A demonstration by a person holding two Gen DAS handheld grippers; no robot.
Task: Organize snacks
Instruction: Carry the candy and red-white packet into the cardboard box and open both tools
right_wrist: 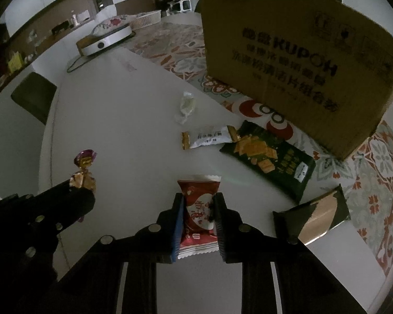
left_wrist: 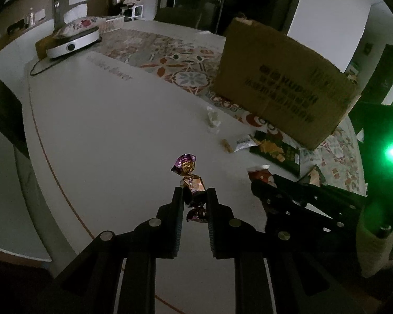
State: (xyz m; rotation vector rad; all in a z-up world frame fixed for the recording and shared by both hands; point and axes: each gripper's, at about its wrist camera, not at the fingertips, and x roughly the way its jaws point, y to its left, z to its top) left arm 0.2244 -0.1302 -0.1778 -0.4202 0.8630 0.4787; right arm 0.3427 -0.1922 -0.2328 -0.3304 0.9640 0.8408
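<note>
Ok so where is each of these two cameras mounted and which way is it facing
Left wrist: sits on the left gripper, looking down along its fingers at a purple-and-gold foil candy clamped over the white table.
Right wrist: sits on the right gripper, looking down at a red-and-white snack packet it grips.
Shared: brown cardboard box, dark green cracker bag, each other's gripper.

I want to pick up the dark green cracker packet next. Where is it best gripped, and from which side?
Probably across the narrow width of the green cracker packet, near its middle, coming from above. It lies flat on the table and is long, so the fingers span its short side; its far end sits close to the cardboard box.
</note>
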